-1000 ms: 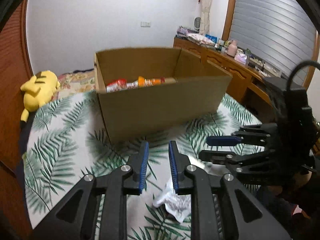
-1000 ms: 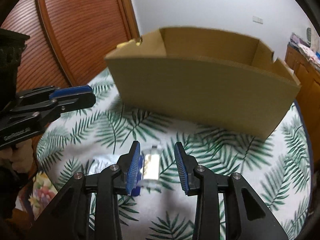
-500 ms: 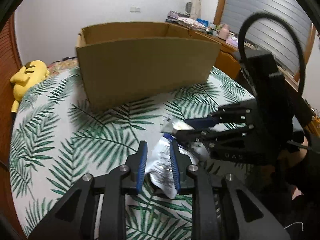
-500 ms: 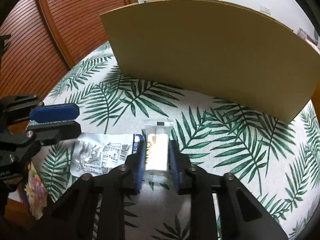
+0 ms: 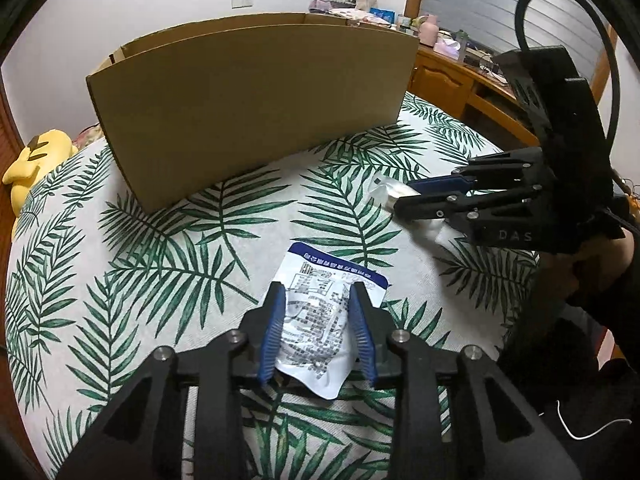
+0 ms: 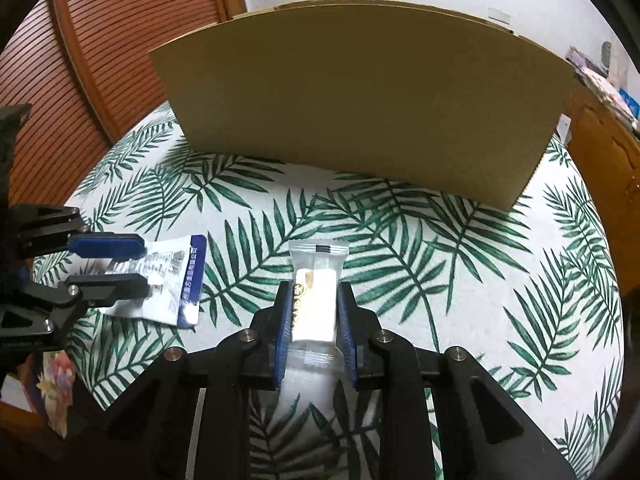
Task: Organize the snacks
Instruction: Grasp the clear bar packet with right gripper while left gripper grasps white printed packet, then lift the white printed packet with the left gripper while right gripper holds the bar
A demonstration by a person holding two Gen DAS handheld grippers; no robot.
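A large open cardboard box (image 5: 248, 104) stands on the palm-leaf tablecloth (image 5: 160, 248); it also shows in the right wrist view (image 6: 360, 100). My left gripper (image 5: 316, 304) is shut on a white and blue foil snack packet (image 5: 320, 320), seen from the side in the right wrist view (image 6: 168, 276). My right gripper (image 6: 314, 300) is shut on a clear-wrapped white snack bar (image 6: 316, 300), whose end shows in the left wrist view (image 5: 386, 190). Both snacks are held in front of the box's near wall.
A yellow plush toy (image 5: 36, 160) lies at the table's far left. A wooden dresser with clutter (image 5: 460, 68) stands to the right. A wooden slatted door (image 6: 100, 52) is on the left behind the table.
Both grippers came down onto the snacks and closed on them. The left gripper now grips the foil packet, and the right holds the white bar.
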